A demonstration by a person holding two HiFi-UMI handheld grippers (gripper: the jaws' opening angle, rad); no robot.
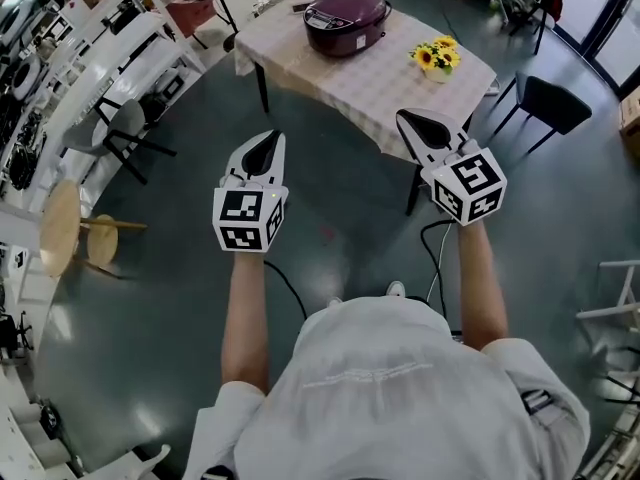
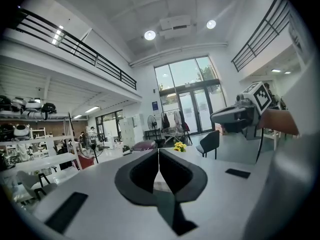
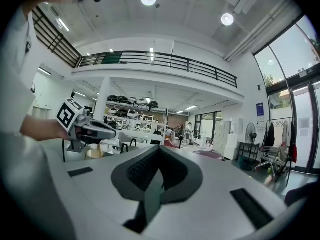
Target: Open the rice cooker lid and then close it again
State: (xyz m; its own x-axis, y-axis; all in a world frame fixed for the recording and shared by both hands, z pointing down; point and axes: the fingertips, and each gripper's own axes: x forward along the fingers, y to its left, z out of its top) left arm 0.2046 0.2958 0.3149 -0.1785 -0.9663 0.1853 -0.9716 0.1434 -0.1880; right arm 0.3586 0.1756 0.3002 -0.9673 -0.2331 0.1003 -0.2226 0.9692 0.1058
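A dark purple rice cooker (image 1: 346, 20) with its lid down sits on a table (image 1: 340, 73) with a checked cloth, far ahead of me. The left gripper view shows the rice cooker (image 2: 144, 145) small, just beyond the jaw tips. My left gripper (image 1: 270, 140) is held in the air well short of the table, shut and empty. My right gripper (image 1: 413, 120) hangs near the table's near corner, also shut with nothing in it. In the left gripper view the jaws of the left gripper (image 2: 158, 150) meet; those of the right gripper (image 3: 159, 149) meet in its own view.
A small pot of yellow flowers (image 1: 437, 57) stands on the table's right side. A black chair (image 1: 548, 105) is to the right of the table. Stools (image 1: 75, 230) and shelving (image 1: 60, 38) line the left. Grey floor (image 1: 340, 228) lies between me and the table.
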